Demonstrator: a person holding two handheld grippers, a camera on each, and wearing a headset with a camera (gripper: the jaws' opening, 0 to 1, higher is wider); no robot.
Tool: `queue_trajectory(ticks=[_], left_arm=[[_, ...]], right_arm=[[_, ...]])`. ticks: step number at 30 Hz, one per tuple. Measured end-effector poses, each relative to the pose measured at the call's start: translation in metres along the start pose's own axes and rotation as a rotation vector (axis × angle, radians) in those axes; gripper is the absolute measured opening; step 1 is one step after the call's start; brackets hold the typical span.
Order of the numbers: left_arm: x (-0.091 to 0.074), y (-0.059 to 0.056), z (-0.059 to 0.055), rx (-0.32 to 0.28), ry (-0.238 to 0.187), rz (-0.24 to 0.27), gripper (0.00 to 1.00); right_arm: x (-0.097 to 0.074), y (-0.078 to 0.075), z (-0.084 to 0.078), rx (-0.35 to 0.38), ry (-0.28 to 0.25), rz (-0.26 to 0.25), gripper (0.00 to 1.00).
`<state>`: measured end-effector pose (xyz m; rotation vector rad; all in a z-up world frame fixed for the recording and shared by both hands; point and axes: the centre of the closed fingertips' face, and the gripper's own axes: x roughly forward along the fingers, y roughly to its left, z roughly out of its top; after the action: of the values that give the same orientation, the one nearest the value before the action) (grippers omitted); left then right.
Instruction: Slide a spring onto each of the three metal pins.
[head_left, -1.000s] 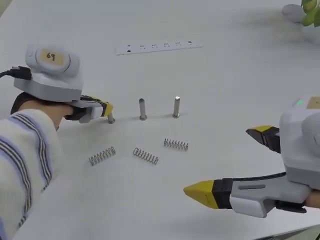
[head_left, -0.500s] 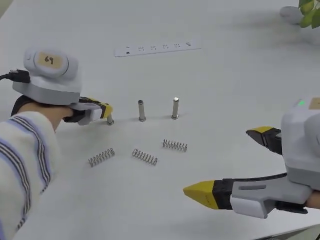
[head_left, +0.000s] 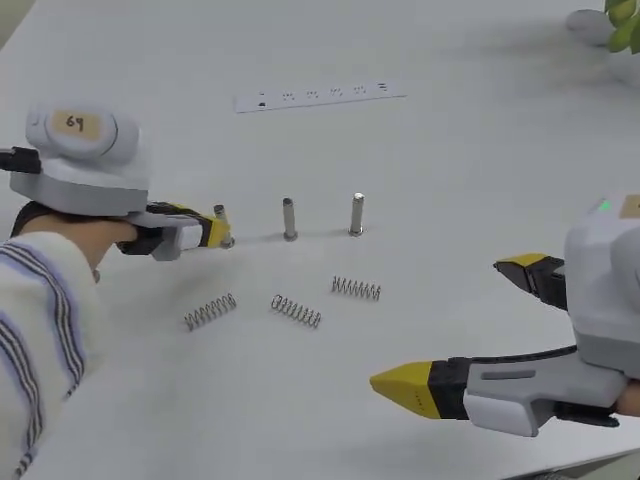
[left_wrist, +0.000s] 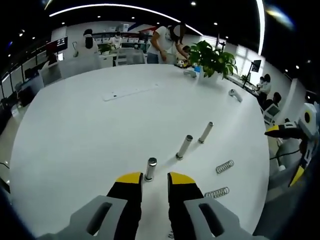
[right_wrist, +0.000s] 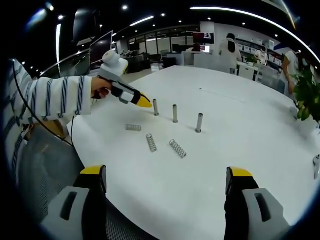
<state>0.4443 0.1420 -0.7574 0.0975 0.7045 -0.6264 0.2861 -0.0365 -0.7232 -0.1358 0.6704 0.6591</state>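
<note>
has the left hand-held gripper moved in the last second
Yes, the left hand-held gripper drew back leftward, away from the middle silver metal pin, baring more of the leftmost silver pin.

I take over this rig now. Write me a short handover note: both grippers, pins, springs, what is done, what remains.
Left gripper: jaws nearly together, tips at the left pin; grip cannot be told.
Right gripper: wide open, empty, near the table's front edge.
Left pin, middle pin and right pin stand upright in a row, all bare.
Left spring, middle spring and right spring lie flat in front of them.
Done: nothing. Left: all three springs.
</note>
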Motion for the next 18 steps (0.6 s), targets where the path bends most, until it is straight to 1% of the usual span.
queue_trajectory(ticks=[4, 5, 6, 7, 8, 9, 13, 18], left_arm=[[-0.007, -0.003, -0.003, -0.007, 0.007, -0.027, 0.14], [-0.008, -0.005, -0.003, -0.022, 0.008, -0.040, 0.14], [-0.010, -0.005, -0.003, -0.025, 0.006, -0.044, 0.14], [-0.012, -0.005, -0.002, -0.021, 0.000, -0.041, 0.13], [-0.014, -0.004, 0.000, 0.010, -0.014, -0.030, 0.13], [-0.016, -0.005, 0.000, 0.025, -0.015, -0.028, 0.13], [-0.022, -0.009, -0.001, 0.021, -0.023, -0.050, 0.13], [-0.031, -0.014, -0.006, 0.053, -0.015, -0.070, 0.15]], right_arm=[[0.000, 0.000, 0.001, -0.003, 0.001, 0.001, 0.98], [0.000, 0.000, 0.001, -0.004, 0.001, 0.001, 0.98], [0.000, 0.000, 0.001, -0.005, 0.001, 0.001, 0.98], [0.000, 0.000, 0.001, -0.006, 0.002, 0.002, 0.98], [0.000, 0.000, 0.000, -0.007, 0.004, 0.003, 0.98], [0.001, 0.000, 0.000, -0.007, 0.005, 0.004, 0.97], [0.002, 0.002, -0.004, -0.014, 0.021, 0.009, 0.97], [0.003, 0.002, -0.005, -0.006, 0.020, 0.014, 0.97]])
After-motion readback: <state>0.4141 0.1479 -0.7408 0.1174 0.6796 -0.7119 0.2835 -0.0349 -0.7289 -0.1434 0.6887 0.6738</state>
